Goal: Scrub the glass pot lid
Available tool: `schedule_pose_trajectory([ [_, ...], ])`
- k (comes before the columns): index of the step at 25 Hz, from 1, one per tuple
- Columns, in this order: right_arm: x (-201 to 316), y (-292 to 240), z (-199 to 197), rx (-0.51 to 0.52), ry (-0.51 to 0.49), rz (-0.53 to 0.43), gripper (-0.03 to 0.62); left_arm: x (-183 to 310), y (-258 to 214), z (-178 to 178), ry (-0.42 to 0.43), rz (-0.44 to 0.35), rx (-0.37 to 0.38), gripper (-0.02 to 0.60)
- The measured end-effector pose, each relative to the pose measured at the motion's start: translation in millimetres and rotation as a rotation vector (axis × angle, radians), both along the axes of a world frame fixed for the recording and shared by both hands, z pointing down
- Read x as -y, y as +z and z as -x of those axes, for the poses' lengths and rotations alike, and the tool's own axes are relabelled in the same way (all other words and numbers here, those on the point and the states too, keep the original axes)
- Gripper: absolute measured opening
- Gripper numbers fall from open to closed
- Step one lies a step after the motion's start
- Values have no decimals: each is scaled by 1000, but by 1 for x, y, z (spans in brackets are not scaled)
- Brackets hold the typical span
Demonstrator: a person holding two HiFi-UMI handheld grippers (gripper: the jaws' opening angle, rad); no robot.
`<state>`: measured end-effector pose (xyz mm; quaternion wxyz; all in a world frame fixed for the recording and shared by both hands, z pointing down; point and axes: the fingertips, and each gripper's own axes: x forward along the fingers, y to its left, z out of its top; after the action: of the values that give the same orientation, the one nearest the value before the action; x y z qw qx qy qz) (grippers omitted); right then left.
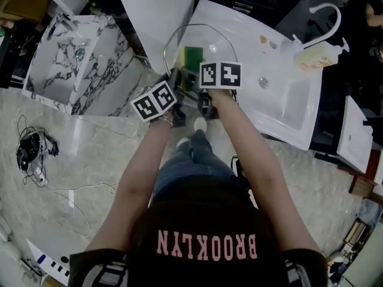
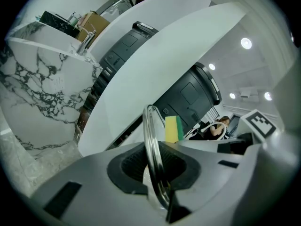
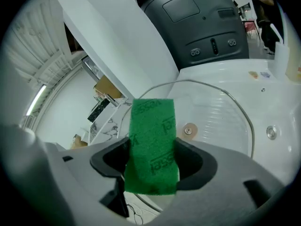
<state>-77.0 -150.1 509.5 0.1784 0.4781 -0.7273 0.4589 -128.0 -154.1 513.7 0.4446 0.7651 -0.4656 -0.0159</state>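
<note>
The glass pot lid [image 1: 197,37] with a metal rim is held upright over the left end of a white sink. My left gripper [image 1: 174,84] is shut on the lid's rim [image 2: 153,149], which runs edge-on between its jaws. My right gripper [image 1: 203,97] is shut on a sponge [image 3: 151,145], green scouring face toward the camera, yellow side [image 2: 172,128] showing in the left gripper view. The sponge [image 1: 192,61] lies against the lid's glass [image 3: 211,117], near its centre screw [image 3: 188,131].
The white sink [image 1: 281,94] has a drain [image 1: 263,82], a curved white faucet [image 1: 326,17] and a soap bottle [image 1: 317,55] at its right. A marble-patterned basin [image 1: 78,58] stands to the left. Cables [image 1: 33,151] lie on the stone floor.
</note>
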Motion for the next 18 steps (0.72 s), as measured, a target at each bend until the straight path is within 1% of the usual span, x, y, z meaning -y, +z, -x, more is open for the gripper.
schedule_pose_trajectory([
  [11, -24, 12, -7, -41, -105, 91, 285, -5, 6, 5, -16, 23, 17, 41],
  [18, -40, 28, -24, -178, -230, 121, 285, -5, 6, 5, -24, 29, 6, 40],
])
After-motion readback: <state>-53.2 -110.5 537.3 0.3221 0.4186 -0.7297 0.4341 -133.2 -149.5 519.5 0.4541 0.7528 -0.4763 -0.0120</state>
